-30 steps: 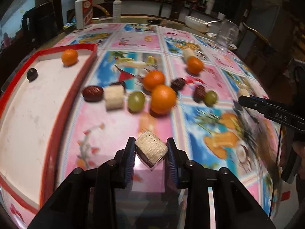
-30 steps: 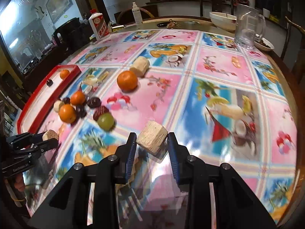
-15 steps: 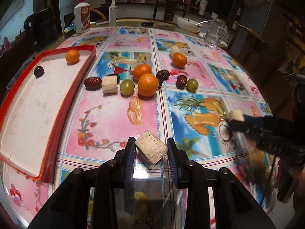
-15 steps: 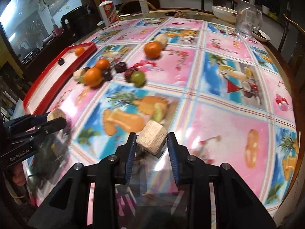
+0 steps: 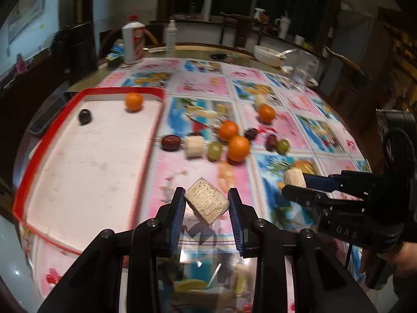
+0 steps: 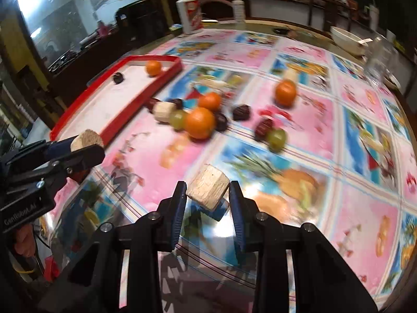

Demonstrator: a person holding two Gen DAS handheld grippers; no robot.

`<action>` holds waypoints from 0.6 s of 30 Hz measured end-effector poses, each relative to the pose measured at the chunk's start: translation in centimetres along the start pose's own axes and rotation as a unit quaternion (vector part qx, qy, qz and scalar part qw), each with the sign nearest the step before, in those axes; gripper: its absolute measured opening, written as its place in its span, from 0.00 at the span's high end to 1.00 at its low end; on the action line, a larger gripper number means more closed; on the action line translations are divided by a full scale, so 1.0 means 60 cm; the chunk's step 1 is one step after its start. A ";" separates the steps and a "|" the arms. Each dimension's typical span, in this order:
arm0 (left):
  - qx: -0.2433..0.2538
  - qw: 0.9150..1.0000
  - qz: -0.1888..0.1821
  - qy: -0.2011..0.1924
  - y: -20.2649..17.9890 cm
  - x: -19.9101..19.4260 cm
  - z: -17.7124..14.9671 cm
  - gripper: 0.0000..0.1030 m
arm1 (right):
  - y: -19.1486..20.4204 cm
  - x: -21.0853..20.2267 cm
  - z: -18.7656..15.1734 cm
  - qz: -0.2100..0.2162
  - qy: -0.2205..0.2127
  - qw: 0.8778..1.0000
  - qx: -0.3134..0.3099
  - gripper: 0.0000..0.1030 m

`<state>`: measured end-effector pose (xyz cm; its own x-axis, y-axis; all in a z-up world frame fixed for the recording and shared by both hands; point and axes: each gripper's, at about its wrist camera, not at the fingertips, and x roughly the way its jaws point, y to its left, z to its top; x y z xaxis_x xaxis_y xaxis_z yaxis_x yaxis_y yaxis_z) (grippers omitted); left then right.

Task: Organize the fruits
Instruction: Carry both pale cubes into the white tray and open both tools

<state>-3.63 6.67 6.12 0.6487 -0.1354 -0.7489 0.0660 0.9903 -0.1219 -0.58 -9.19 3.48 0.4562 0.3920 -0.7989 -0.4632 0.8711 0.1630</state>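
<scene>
Now both my grippers, left [image 5: 207,203] and right [image 6: 207,194], each clamp a pale chunk mid-carry; next I must reach over the tray [image 5: 26,172] and release.

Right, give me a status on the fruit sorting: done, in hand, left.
Done: one orange and one dark fruit lie in the red tray.
In hand: the left gripper and the right gripper each clamp a pale cylindrical piece.
Left: most of it. Three oranges, two green grapes, several dark fruits and two pale pieces sit on the tablecloth.
</scene>
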 end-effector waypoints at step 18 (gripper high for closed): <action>-0.088 0.994 0.064 -0.011 0.185 -0.018 0.019 0.68 | 0.170 0.085 0.111 0.063 0.017 0.995 -0.078 0.66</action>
<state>-2.73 17.85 6.33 0.6596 -0.0052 -0.7516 -0.1518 0.9785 -0.1400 2.07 3.66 4.90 0.3634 0.4825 -0.7970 -0.6283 0.7586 0.1727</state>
